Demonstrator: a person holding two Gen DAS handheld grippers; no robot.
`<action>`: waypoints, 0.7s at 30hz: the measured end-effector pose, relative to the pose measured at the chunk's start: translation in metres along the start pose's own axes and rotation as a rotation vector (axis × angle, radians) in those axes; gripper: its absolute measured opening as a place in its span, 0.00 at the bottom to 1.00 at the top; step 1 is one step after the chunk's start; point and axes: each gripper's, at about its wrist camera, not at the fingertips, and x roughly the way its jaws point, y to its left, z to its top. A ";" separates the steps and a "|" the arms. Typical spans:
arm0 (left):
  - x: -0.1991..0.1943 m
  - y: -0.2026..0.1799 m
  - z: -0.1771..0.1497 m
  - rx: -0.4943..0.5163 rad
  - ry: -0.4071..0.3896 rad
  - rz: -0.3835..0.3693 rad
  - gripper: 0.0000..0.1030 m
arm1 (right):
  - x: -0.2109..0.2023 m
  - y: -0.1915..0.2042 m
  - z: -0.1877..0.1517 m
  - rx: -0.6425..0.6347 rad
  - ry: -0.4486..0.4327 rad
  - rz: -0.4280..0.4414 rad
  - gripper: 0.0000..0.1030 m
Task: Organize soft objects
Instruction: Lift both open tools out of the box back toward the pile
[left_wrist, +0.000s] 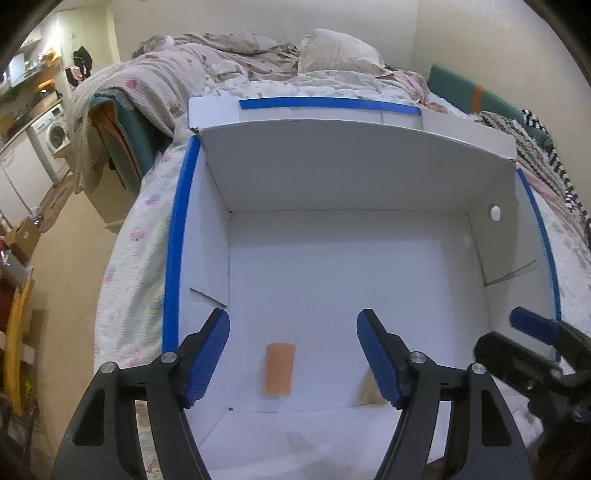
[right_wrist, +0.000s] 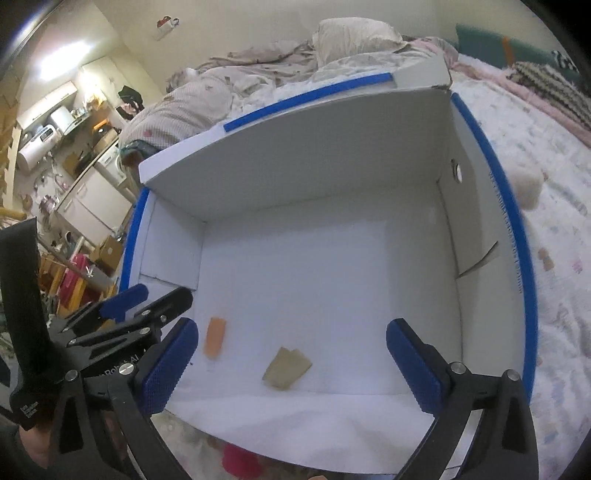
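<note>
Across both views, a wide bed (left_wrist: 140, 236) under a quilted, crinkled white cover with faint pastel prints; rumpled beige bedding (left_wrist: 221, 55) heaped at the far end, a plump creased pillow (left_wrist: 338, 48) beside it

On the bed, a large open box (left_wrist: 343, 173) of smooth white card, flat matte walls, square corners, rims edged in glossy blue tape, a round finger hole in the right wall

Over the near edge of the box, the left gripper (left_wrist: 293, 360): black angular arms, blue ribbed pads, spread apart with nothing between them. Next to it on the right, the right gripper (right_wrist: 291, 363), same build, splayed wider still, also empty

On the box floor, near the front, two small soft pieces: a tan folded scrap (right_wrist: 286, 369), creased and irregular, lying flat between the right gripper's pads; just to its left, an orange rectangular pad (left_wrist: 279, 369) with rounded corners, smooth, flat on the card, apart from the scrap

Outside the box, past its right wall, a blurred fuzzy cream lump (right_wrist: 530, 188) on the cover
</note>
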 end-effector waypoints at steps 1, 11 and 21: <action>0.001 0.000 0.000 -0.001 0.003 0.007 0.67 | -0.001 -0.001 0.000 0.002 -0.005 -0.002 1.00; -0.005 0.001 -0.003 -0.002 -0.005 0.056 0.67 | -0.008 0.001 0.000 0.005 -0.044 -0.024 1.00; -0.027 0.010 -0.012 -0.014 -0.049 0.058 0.67 | -0.020 0.011 -0.003 -0.003 -0.028 -0.034 1.00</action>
